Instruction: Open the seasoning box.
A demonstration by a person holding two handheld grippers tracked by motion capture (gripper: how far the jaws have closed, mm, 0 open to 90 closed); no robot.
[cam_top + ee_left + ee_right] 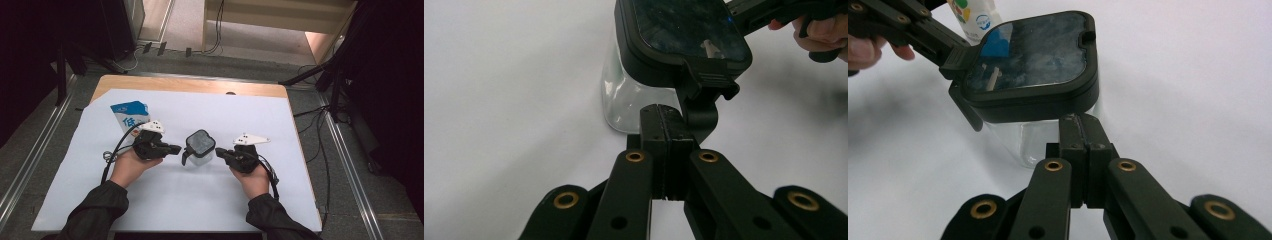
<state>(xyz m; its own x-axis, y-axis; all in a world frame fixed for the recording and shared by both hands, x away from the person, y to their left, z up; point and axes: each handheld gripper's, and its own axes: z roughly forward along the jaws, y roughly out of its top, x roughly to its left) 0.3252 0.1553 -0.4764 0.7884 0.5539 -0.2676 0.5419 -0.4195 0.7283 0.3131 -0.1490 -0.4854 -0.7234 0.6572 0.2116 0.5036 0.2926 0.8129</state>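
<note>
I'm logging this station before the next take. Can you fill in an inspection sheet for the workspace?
Surface: white sheet over a wooden table.
Job's things: clear jar with dark lid, upright, centre.
Clutter: blue-and-white carton behind the left gripper.
Grippers: left gripper and right gripper both shut, empty, flanking the jar.
Cables: one trails from each gripper; more lie on the floor.
Surroundings: grey floor, dark stands.

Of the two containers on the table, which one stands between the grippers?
The clear jar with the black lid; the blue-and-white carton lies farther back, beyond the left gripper.
</note>
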